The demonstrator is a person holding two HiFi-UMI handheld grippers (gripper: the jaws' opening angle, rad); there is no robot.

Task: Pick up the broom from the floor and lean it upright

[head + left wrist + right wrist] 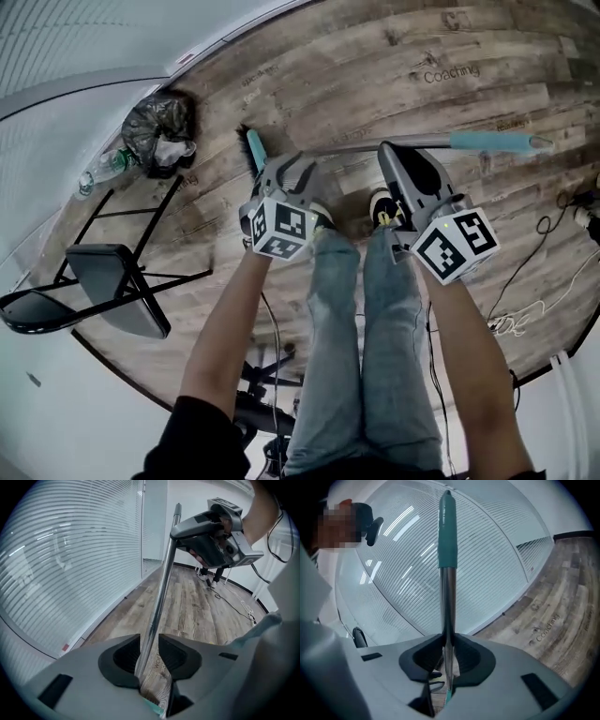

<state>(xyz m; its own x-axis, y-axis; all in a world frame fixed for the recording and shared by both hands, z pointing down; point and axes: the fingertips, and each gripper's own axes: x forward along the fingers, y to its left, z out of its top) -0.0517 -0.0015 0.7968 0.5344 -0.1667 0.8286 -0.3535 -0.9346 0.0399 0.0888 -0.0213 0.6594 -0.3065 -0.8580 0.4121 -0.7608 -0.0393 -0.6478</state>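
Note:
The broom runs across the head view, with its dark brush head (251, 150) at the left and its teal grip (497, 142) at the right. My left gripper (292, 171) is shut on the metal pole near the brush end. The pole (161, 583) rises out of the left gripper's jaws (150, 641) toward the right gripper (178, 531). My right gripper (401, 152) is shut on the pole further along. In the right gripper view the pole (448, 602) stands clamped between the pads (447, 644), and the teal grip (447, 531) points up toward the window blinds.
A black rubbish bag (161, 129) and a plastic bottle (105, 169) lie by the wall at the left. A folding chair (112, 286) stands at the lower left. Cables (525, 300) trail over the wooden floor at the right. The person's shoes (380, 208) are under the pole.

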